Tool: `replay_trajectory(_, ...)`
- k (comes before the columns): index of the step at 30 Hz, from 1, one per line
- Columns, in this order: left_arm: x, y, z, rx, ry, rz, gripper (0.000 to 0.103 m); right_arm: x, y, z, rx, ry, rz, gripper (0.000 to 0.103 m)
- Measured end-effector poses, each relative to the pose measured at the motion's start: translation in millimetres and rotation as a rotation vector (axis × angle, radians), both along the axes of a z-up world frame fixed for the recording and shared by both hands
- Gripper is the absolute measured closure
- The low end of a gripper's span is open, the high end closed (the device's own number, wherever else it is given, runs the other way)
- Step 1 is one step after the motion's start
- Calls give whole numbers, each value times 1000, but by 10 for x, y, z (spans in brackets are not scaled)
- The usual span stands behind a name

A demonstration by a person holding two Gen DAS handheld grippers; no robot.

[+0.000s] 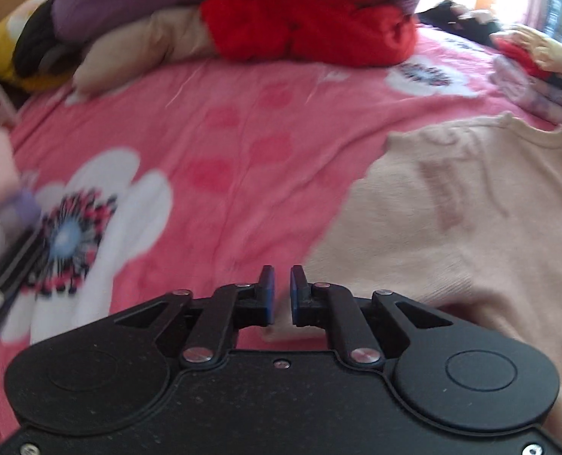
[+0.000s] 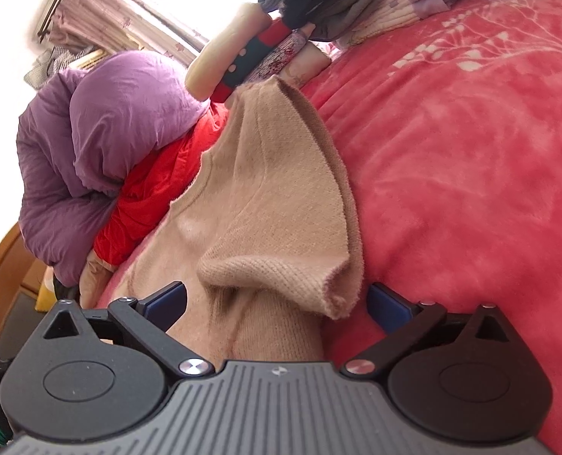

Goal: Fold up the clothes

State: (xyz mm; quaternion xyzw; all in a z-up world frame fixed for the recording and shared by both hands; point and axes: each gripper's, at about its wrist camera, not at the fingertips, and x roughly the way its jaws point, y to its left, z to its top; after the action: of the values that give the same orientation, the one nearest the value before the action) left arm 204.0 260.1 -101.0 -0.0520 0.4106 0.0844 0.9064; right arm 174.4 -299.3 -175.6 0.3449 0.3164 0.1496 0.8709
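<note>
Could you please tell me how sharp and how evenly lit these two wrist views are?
Left wrist view: motion blur smears the pink flowered bedsheet and beige knitted sweater; window glare top right. Right wrist view: sharp sweater, blown-out window behind the pink curtains, strong fisheye bending.

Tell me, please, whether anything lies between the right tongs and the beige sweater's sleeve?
Nothing visible does. The right tongs stand wide open with the folded sleeve of the beige sweater bunched right between the fingers, not yet pinched.
</note>
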Motion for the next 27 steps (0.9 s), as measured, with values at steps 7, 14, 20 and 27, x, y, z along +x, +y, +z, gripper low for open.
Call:
replay_trajectory(7, -550, -52, 139, -376, -49, 155, 54, -9, 15, 1, -5, -2, 1, 1)
replay_trajectory(14, -1046, -893, 145, -535, 63, -44, 47, -11, 13, 6, 0, 2, 0, 1)
replay_trajectory(20, -1219, -1029, -164, -479, 132, 11, 48, -38, -19, 21, 21, 5, -9, 1)
replay_trajectory(27, -1442, -1023, -45, -566, 69, 28, 48, -137, -73, 67, 20, 9, -25, 5)
